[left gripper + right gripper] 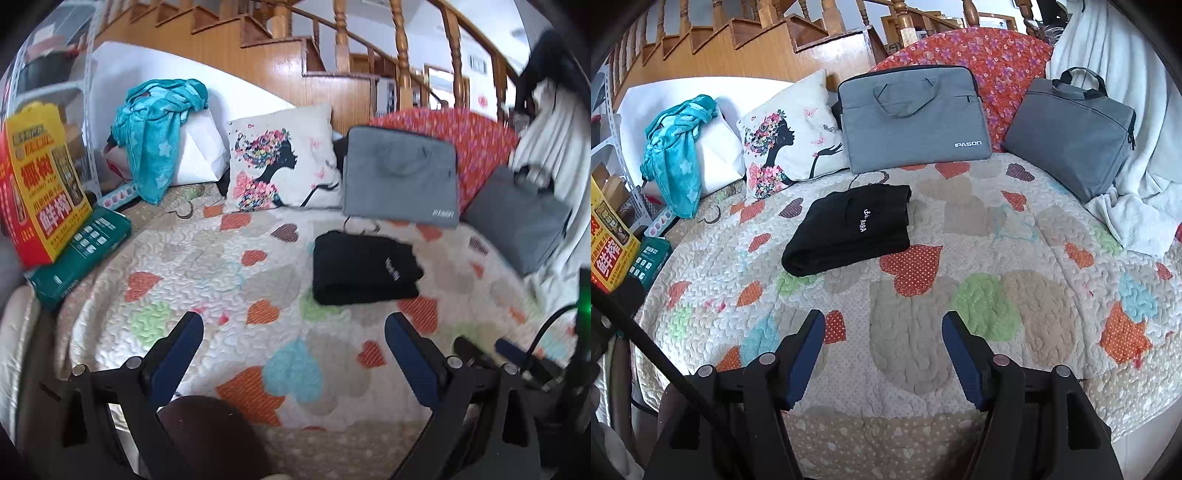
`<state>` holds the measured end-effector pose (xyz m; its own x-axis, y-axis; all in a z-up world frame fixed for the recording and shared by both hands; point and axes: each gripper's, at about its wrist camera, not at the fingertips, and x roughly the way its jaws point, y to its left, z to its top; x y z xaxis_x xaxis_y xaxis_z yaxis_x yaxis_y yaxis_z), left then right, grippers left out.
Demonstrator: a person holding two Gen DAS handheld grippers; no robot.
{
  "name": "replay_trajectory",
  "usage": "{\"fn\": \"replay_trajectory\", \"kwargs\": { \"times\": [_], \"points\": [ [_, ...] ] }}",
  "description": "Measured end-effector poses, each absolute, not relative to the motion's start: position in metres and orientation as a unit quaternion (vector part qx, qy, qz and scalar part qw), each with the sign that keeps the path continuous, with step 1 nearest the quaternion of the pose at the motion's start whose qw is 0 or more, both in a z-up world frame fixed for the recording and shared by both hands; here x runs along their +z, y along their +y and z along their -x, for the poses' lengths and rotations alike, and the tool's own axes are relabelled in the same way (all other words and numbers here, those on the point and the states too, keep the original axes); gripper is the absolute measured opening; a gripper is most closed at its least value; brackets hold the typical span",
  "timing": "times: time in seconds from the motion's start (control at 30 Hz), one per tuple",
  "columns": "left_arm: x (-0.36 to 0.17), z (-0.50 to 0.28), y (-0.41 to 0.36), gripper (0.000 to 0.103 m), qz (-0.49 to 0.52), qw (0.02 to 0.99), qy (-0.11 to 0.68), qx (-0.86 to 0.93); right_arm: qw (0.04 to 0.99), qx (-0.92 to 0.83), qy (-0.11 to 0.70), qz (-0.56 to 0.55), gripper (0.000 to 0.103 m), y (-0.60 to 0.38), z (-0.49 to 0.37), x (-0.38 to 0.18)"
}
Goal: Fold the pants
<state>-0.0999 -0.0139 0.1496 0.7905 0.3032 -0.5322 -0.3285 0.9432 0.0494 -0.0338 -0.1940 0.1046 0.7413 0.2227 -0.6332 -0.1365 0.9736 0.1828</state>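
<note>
The black pants (364,267) lie folded into a compact rectangle on the heart-patterned quilt (236,280), with white lettering on top. They also show in the right wrist view (851,230), left of centre. My left gripper (293,332) is open and empty, held above the quilt well short of the pants. My right gripper (882,332) is open and empty too, above the quilt (960,295) and nearer than the pants.
Behind the pants stand a printed cushion (792,147), a grey laptop bag (912,118) and a second grey bag (1071,136). A teal towel (159,133), a yellow-red box (40,184) and a green box (81,254) sit at the left. White blanket (1137,166) at right.
</note>
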Motion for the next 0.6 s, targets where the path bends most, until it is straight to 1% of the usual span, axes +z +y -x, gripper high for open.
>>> {"fn": "replay_trajectory", "kwargs": {
  "times": [0.1,0.37,0.6],
  "points": [
    [0.141,0.095,-0.02,0.098,0.004,0.94,0.296,0.166,0.93,0.097,0.35,-0.063,0.072,-0.194,0.032,0.102],
    [0.117,0.08,-0.016,0.098,0.041,0.927,0.354,0.118,0.924,0.09,0.366,-0.065,0.074,-0.197,0.024,0.089],
    [0.102,0.07,-0.019,0.098,0.048,0.918,0.381,0.101,0.919,0.089,0.379,-0.061,0.074,-0.194,0.016,0.078]
  ]
}}
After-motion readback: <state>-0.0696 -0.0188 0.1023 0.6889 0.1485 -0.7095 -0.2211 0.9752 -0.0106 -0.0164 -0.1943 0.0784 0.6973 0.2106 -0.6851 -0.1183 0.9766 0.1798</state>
